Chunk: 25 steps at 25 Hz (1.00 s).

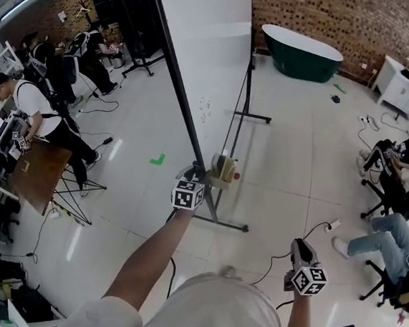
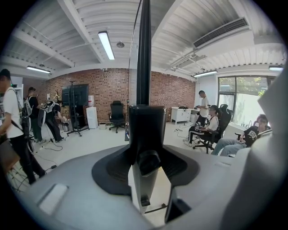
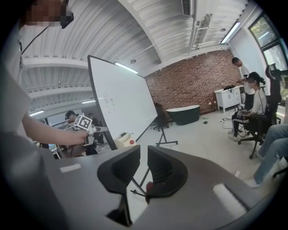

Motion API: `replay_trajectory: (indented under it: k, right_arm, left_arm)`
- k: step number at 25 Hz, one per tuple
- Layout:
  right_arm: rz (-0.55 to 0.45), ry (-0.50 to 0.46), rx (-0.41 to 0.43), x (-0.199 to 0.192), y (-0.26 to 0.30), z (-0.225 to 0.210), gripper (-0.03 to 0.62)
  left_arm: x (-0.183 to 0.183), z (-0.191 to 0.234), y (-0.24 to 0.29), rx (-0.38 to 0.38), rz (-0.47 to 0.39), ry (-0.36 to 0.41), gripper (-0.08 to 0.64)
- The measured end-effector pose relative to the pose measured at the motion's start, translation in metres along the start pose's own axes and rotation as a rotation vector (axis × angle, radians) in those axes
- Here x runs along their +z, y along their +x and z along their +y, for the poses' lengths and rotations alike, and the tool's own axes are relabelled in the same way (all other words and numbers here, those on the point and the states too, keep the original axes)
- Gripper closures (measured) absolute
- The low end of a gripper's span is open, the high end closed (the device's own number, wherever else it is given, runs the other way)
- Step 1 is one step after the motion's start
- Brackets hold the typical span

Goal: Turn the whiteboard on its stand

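Observation:
The whiteboard (image 1: 212,50) stands tall on its wheeled stand (image 1: 228,223), seen nearly edge-on in the head view. My left gripper (image 1: 198,174) reaches out at arm's length and is shut on the board's black side frame (image 1: 179,90) near its lower end. In the left gripper view that frame (image 2: 144,67) rises straight up from between the jaws of the left gripper (image 2: 146,134). My right gripper (image 1: 299,243) hangs low by my body, away from the board, jaws a narrow slit apart and empty (image 3: 141,155). The right gripper view shows the board's white face (image 3: 119,108).
A beige box (image 1: 224,169) with a red dot hangs at the board's lower edge. A power strip (image 1: 331,224) and its cable lie on the floor. People sit on chairs at the right (image 1: 395,241). A green tub (image 1: 301,50) stands behind, a wooden table (image 1: 40,171) at the left.

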State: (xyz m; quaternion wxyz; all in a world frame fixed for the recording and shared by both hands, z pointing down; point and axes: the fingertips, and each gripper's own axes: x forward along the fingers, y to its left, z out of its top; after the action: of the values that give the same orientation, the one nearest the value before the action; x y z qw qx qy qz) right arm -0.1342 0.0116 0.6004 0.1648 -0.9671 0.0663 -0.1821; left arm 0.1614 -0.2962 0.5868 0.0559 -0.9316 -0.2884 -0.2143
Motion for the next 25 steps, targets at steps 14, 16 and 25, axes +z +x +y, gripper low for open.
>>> replay_trajectory:
  k: [14,16,25]
  right_arm:
    - [0.039,0.011,-0.057,-0.03,-0.042,0.06,0.541]
    - [0.05,0.0,-0.043,-0.038,-0.046,0.078,0.541]
    - [0.071,-0.008,-0.051,-0.066,-0.068,0.112,0.541]
  left_arm:
    - [-0.01,-0.011,-0.028,-0.043,-0.017,0.008,0.35]
    - [-0.013,-0.012,-0.032,-0.046,-0.02,0.005,0.35]
    - [-0.018,-0.02,-0.048,-0.055,-0.053,0.001,0.35]
